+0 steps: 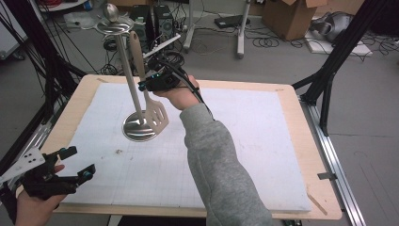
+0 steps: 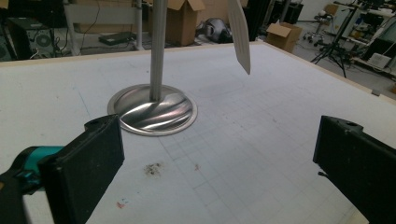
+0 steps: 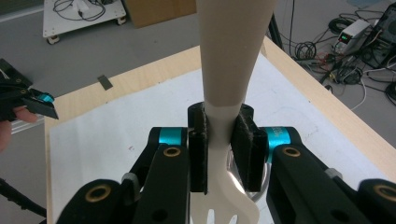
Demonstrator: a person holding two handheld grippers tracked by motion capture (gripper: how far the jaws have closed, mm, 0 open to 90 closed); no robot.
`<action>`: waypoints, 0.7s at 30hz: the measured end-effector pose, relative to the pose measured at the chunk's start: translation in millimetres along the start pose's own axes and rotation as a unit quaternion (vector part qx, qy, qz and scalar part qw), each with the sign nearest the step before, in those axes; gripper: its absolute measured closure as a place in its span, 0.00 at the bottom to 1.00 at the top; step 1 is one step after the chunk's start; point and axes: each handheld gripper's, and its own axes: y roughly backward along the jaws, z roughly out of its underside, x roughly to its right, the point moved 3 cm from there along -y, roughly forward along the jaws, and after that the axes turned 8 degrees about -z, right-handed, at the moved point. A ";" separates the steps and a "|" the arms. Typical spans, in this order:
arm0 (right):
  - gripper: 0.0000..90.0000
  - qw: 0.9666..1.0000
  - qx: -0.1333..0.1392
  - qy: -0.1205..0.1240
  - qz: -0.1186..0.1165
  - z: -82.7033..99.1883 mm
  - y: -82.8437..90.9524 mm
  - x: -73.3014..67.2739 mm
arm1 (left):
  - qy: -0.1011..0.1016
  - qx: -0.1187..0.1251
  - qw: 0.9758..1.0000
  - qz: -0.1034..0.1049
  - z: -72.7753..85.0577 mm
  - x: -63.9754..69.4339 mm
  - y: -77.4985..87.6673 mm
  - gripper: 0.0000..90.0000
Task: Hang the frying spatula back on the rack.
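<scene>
Your right hand-held gripper [image 3: 219, 140] is clamped on the cream slotted spatula [image 1: 151, 101], pads pressing both sides of its narrow neck, approx. where handle meets blade. In the right gripper view the handle rises away from the jaws, and the slotted blade runs toward the bottom edge. In the high view that gripper [image 1: 147, 84] sits up beside the stand's pole, w/ your grey sleeve [image 1: 214, 160] coming in from the bottom.

Landmark is the metal stand [image 1: 139, 126]: round shiny base flat on the desk, thin upright pole, small dish and knob at the top. The spatula hangs just right of the pole, tilted, blade down. The blade overlaps the base's right edge in the high view; can't tell if it touches. In the left gripper view the blade tip [image 2: 239, 35] is clear of the base [image 2: 154, 111], above it and to the right.

Your left hand-held gripper [image 1: 75, 165] is wide open w/ nothing between its 2 jaws. It's well apart from the stand, low at the near left corner of the desk [image 1: 301, 141], pointing toward the base.

The white gridded mat [image 1: 254, 155] covers most of the desk; the stand rests on it, and a small dark smudge [image 2: 153, 169] lies on the mat near the base, on your side.
</scene>
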 end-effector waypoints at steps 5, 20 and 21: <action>0.86 1.000 0.001 -0.001 0.000 -0.6 -2.8 0.4 | 0.000 0.000 1.000 0.000 0.4 0.1 -0.7 0.03; 0.86 1.000 0.004 0.001 0.000 -0.1 -8.8 0.6 | 0.000 -0.007 1.000 -0.003 2.8 -0.6 -0.3 0.03; 0.86 1.000 0.005 0.000 0.001 -0.1 -9.0 0.5 | 0.000 -0.007 1.000 -0.003 2.9 -0.8 -0.2 0.03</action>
